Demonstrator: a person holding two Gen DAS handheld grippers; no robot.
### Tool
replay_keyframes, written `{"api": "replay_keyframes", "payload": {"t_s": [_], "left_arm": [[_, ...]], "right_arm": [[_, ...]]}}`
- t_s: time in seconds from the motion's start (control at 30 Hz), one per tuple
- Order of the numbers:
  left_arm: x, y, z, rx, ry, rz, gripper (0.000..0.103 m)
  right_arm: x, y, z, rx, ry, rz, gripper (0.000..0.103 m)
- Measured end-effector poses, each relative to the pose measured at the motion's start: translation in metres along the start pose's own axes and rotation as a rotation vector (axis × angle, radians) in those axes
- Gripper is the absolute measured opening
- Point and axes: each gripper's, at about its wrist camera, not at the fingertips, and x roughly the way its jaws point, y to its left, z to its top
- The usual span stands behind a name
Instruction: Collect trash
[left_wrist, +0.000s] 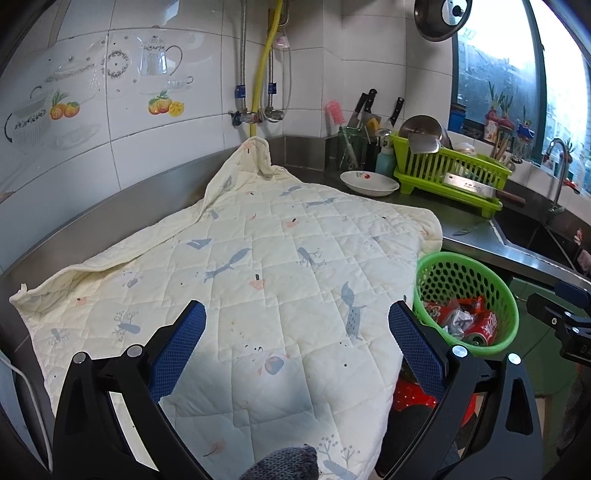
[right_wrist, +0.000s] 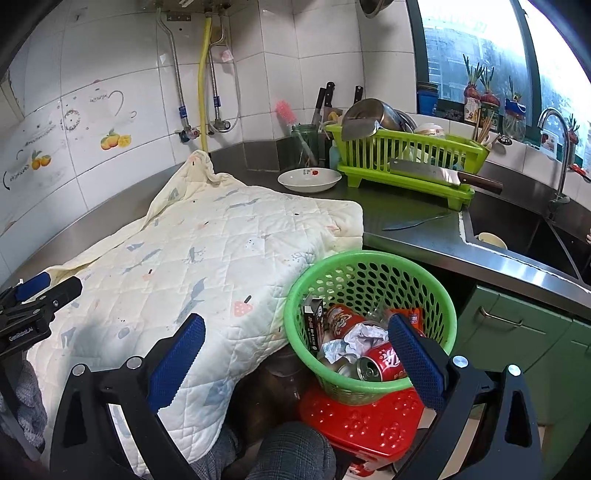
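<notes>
left gripper (left_wrist: 297, 321) jaws wide – empty | right gripper (right_wrist: 297, 334) jaws wide – empty

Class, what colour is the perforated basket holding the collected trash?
Bright green basket, seen best in the right wrist view.

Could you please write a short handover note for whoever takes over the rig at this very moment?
Left gripper: open, empty, over the quilted cloth.
Right gripper: open, empty, beside the green basket.
The basket stands on a red stool by the counter; it holds a red can, crumpled paper and wrappers.
Done: that trash is binned.
Left: no loose trash visible on the cloth; check elsewhere.
</notes>
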Motion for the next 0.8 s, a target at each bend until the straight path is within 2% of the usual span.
{"api": "replay_keyframes", "payload": {"t_s": [0.8], "left_arm": [[-0.0061,-0.0040,-0.0066,0.010,-0.002,-0.030,0.098]], "right_arm": [[-0.0020,0.0003,-0.0017,0.005,0.001,-0.006,0.096]]}}
